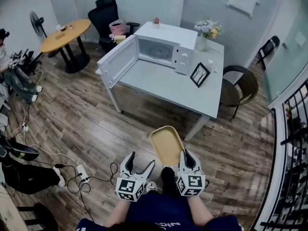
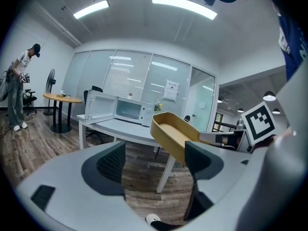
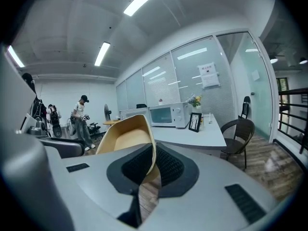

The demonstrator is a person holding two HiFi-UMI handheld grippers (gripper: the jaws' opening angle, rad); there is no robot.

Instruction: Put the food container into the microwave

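Observation:
The yellow food container [image 1: 166, 146] is an empty oblong tray held out over the wooden floor in front of me. My right gripper [image 1: 186, 155] is shut on its right rim; in the right gripper view the rim [image 3: 144, 129] runs between the pads of the gripper [image 3: 153, 163]. My left gripper [image 1: 140, 161] stands open beside the container's left side, with nothing between its fingers [image 2: 111, 160]. The container [image 2: 173, 131] shows just right of them. The white microwave [image 1: 163, 49] sits on the grey table [image 1: 168, 88] ahead, its door [image 1: 118, 61] swung wide open to the left.
A black picture frame [image 1: 199, 74] and a vase of flowers [image 1: 206, 32] stand right of the microwave. A brown chair [image 1: 238, 88] is at the table's right end. A round wooden table [image 1: 65, 35], a black office chair [image 1: 108, 16] and a person [image 1: 14, 76] are left. Cables [image 1: 82, 173] lie on the floor.

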